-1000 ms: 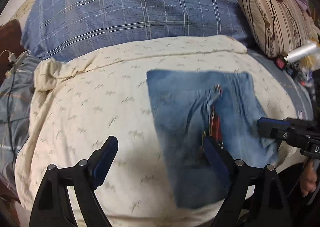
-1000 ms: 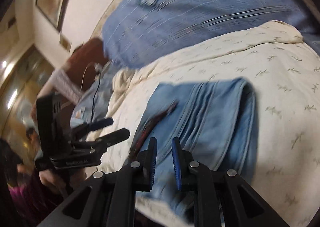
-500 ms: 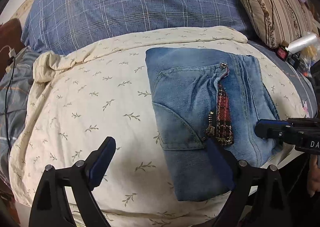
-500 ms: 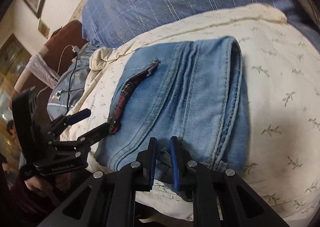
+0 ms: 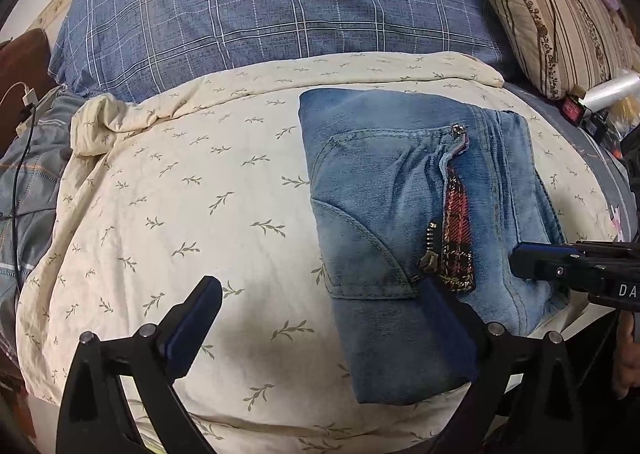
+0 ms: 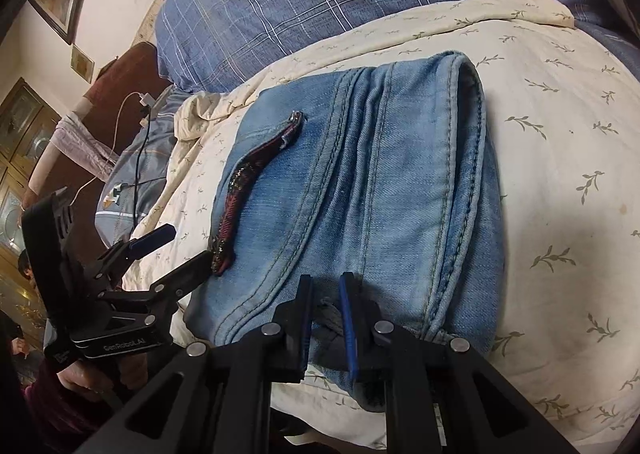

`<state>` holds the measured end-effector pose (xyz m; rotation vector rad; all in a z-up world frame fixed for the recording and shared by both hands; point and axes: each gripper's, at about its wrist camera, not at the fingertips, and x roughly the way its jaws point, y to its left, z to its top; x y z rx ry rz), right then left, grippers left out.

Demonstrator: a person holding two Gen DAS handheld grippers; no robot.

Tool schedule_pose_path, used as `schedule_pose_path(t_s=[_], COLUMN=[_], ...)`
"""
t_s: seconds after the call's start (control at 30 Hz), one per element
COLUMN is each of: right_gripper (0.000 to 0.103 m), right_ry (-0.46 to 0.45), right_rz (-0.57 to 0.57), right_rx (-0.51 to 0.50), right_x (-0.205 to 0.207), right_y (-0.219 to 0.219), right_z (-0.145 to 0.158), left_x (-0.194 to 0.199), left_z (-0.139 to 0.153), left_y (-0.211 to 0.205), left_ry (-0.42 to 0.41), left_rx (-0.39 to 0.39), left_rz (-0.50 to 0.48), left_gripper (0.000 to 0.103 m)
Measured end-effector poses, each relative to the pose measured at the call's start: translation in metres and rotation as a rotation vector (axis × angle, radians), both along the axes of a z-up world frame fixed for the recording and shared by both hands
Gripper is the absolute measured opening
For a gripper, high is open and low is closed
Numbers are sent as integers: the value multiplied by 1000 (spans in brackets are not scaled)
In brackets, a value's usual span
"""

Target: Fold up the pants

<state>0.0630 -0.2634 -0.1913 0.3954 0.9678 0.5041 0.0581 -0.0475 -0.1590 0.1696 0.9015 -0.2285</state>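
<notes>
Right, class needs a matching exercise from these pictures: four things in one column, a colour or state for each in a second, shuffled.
Things:
1. jeans
2. quilt
3. pillow
4. right gripper

Descriptions:
A. beige with brown stripes
B. shut on a denim edge
C. cream with leaf sprigs
D. blue, folded

Pairs: 1-D, 2-C, 3-A, 4-B

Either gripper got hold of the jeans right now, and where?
The right gripper is shut on the jeans at their near edge. The left gripper, jaws just opened wide, holds nothing.
</notes>
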Motion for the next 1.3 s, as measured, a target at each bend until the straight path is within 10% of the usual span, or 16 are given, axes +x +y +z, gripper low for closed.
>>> schedule_pose_path(t_s=[0.47,1.3], right_gripper=[17,17], right_ry=[-5,-189], right_rz=[4,-63], right_rx=[36,33], right_x=[-3,-29], right_y=[-13,-19], right_z=[-1,35], left_x=[-14,-25], left_z=[7,30], left_y=[-15,2], left_ry=[-43,-72], left_rx=[169,125], left_rz=[-6,21], left_gripper=[99,99])
